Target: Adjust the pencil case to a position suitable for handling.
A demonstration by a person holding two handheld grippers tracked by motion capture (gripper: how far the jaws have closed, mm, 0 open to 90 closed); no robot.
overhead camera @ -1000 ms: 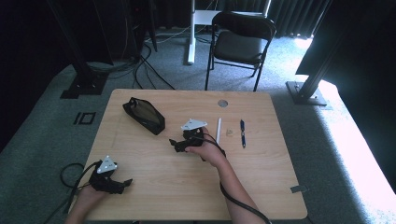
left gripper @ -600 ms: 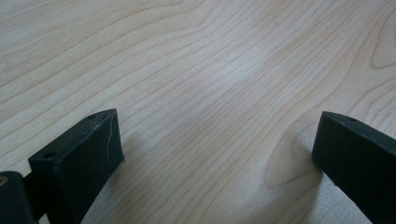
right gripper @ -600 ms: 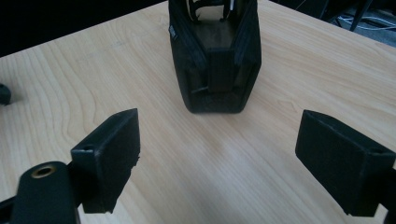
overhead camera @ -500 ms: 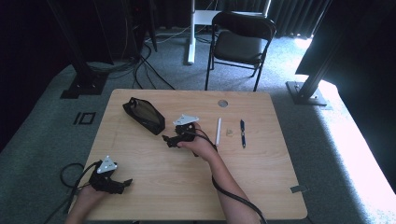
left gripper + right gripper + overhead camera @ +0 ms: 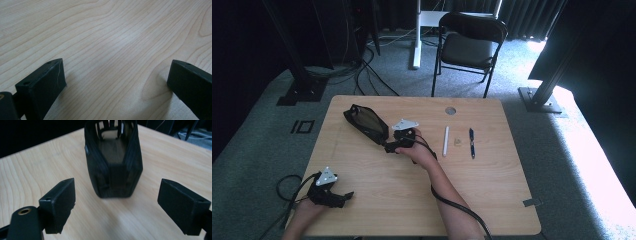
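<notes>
A black mesh pouch (image 5: 366, 123) lies on its side at the table's back left, its near end facing my right gripper (image 5: 390, 148). In the right gripper view the pouch (image 5: 113, 162) sits just ahead of the open jaws, which stand wide on either side of it without touching; the right gripper (image 5: 116, 206) holds nothing. My left gripper (image 5: 343, 199) rests near the front left edge, open over bare wood (image 5: 117, 50). A white pen (image 5: 445, 140) and a dark blue pen (image 5: 471, 143) lie right of centre.
A small tan scrap (image 5: 457, 142) lies between the two pens. A round grommet (image 5: 450, 110) sits near the table's back edge. A folding chair (image 5: 469, 47) stands behind the table. Cables trail from both grippers off the front.
My right gripper has moved left and slightly back, from near the white pen up to the near end of the mesh pouch. The left gripper has stayed put.
</notes>
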